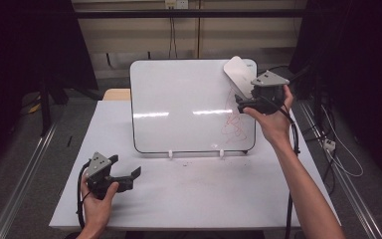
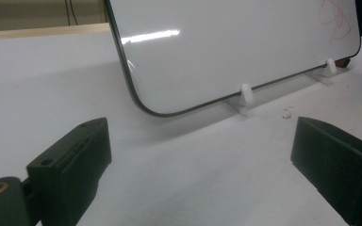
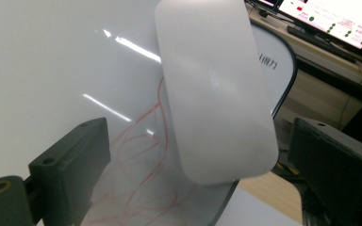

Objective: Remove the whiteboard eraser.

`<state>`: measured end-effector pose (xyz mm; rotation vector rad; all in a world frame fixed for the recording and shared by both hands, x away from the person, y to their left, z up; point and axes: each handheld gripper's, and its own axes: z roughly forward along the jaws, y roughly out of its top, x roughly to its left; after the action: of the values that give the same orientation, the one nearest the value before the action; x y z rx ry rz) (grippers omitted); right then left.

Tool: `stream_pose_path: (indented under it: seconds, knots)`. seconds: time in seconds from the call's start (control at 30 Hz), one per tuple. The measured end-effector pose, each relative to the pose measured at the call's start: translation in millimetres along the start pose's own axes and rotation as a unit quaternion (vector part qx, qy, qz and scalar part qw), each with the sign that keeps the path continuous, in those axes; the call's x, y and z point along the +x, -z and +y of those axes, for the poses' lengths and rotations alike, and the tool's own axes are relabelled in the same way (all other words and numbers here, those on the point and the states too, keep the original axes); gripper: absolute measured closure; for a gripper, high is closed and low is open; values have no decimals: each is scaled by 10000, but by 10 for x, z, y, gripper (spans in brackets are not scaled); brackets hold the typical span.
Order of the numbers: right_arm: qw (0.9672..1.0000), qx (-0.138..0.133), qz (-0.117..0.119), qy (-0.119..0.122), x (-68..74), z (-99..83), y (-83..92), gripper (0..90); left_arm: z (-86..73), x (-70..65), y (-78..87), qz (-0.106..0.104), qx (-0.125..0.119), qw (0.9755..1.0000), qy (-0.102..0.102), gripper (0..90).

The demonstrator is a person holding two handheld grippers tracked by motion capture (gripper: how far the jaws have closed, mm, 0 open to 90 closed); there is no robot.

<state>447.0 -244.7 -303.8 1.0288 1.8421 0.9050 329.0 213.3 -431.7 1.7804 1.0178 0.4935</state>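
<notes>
A whiteboard [image 1: 189, 104] [image 2: 226, 42] [image 3: 52, 70] leans upright on the white table [image 1: 194, 194]. Red scribbles [image 1: 235, 127] [image 3: 141, 150] [image 2: 334, 16] mark its right side. A white oblong eraser [image 1: 238, 74] [image 3: 217, 94] lies tilted over the board's top right corner. My right gripper [image 1: 242, 102] [image 3: 200, 122] is raised there, and the eraser's lower end sits between its wide jaws with a gap on each side. My left gripper [image 1: 127, 164] [image 2: 200, 122] rests open at the table's front left, pointing toward the board.
Two white clips [image 1: 170, 154] [image 2: 245, 94] prop up the board's bottom edge. Cables [image 1: 328, 144] lie on the floor at the right, and metal rails [image 1: 25, 179] run along both sides of the table. A lit monitor [image 3: 330, 19] stands behind the board.
</notes>
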Motion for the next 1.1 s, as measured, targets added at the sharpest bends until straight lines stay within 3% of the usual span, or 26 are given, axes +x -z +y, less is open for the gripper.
stream_pose_path:
  seconds: [0.23, 0.63, 0.73, 1.03, 1.1]
  knots:
    - [9996, 9, -234, 173, -71, 137, -150, 98, -42, 46, 28, -11, 18, 10000, 12, 54]
    - [9987, 150, -230, 427, -89, 163, -404, 187, -22, 24, -11, -28, 71, 10000, -52, 54]
    - [9985, 167, -249, 458, -94, 159, -425, 183, -30, 24, -12, -37, 109, 9999, -57, 54]
    - [9979, 265, -105, 585, -64, 242, -495, 284, -38, 14, 14, -2, 96, 9999, -124, 54]
    - [9976, 279, -163, 613, -56, 238, -504, 295, -34, 10, 30, -4, 98, 9998, -164, 54]
